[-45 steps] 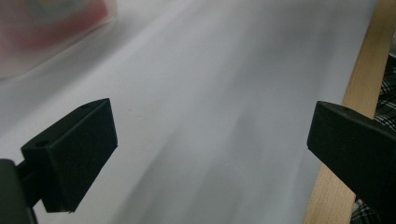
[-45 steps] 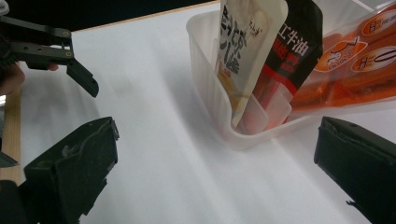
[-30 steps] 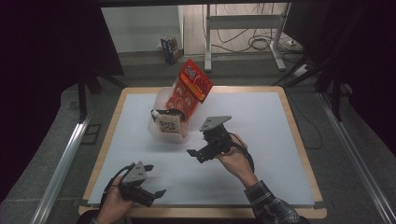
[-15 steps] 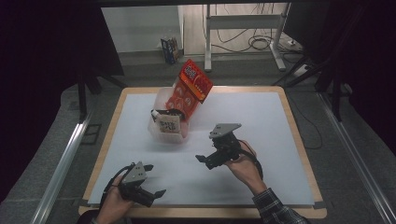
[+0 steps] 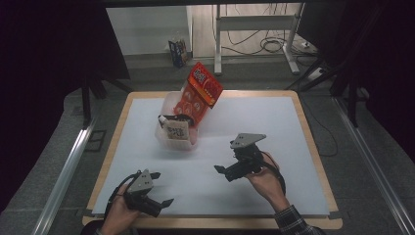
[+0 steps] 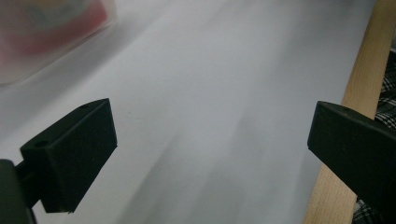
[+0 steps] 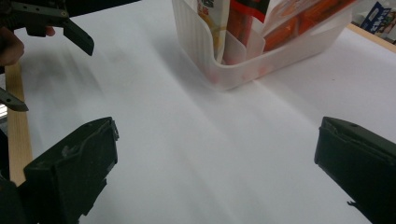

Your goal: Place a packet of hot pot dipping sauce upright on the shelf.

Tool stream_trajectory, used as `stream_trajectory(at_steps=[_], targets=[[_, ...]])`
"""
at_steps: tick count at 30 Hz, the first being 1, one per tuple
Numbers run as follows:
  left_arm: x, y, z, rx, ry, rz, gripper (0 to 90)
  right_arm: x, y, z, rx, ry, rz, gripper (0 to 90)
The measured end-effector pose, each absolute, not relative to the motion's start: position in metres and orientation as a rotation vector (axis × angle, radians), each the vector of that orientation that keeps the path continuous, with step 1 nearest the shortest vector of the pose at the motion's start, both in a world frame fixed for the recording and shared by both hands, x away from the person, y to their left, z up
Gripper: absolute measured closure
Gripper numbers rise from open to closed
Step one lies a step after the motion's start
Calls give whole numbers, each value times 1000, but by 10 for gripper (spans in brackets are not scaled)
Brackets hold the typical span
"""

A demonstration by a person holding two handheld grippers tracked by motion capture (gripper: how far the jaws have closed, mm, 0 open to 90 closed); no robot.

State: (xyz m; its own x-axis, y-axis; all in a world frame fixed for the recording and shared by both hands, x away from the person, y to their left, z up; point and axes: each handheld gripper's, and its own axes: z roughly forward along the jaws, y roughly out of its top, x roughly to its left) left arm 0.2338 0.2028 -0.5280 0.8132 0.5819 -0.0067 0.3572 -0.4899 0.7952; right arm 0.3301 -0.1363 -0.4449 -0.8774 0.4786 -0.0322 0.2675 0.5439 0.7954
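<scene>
A clear plastic bin (image 5: 166,143) stands on the white tabletop (image 5: 274,127), left of centre and toward the back. A tall red snack bag (image 5: 198,95) leans out of it, with a smaller pale packet (image 5: 175,131) in front. My right gripper (image 5: 224,173) hovers open over the table, right of and nearer than the bin, jaws pointing left. In the right gripper view the jaws stand wide apart with nothing between them (image 7: 210,172), and the bin (image 7: 243,60) lies ahead. My left gripper (image 5: 161,189) is open at the front left edge; its own view (image 6: 210,149) looks over bare table.
The table's wooden rim (image 6: 364,93) runs close beside the left gripper. Dark panels flank the table on both sides. Beyond the far edge are a metal desk frame (image 5: 254,24), cables and a small box (image 5: 177,51) on the floor.
My right gripper has drawn back from the bin, moving right and toward the front of the table. The left gripper has stayed put.
</scene>
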Motion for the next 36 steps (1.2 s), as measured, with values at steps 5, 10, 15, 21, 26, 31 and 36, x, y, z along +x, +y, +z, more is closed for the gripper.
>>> stream_trajectory(at_steps=[5,10,15,21,26,31,36], targets=[[234,203,-528,2135,690,334,13,326,-145,-444,640,2522,1238,0],[234,203,-528,2139,690,337,13,321,-155,-447,661,2511,1218,0],[234,202,-528,2141,691,339,13,315,-168,-453,688,2491,1201,0],[234,202,-528,2142,693,338,12,309,-183,-460,712,2473,1200,0],[234,202,-529,2147,694,336,13,303,-198,-466,749,2451,1182,0],[235,201,-530,2159,699,333,10,300,-210,-474,787,2438,1153,0],[235,200,-532,2177,698,336,7,295,-216,-487,794,2451,1099,0]])
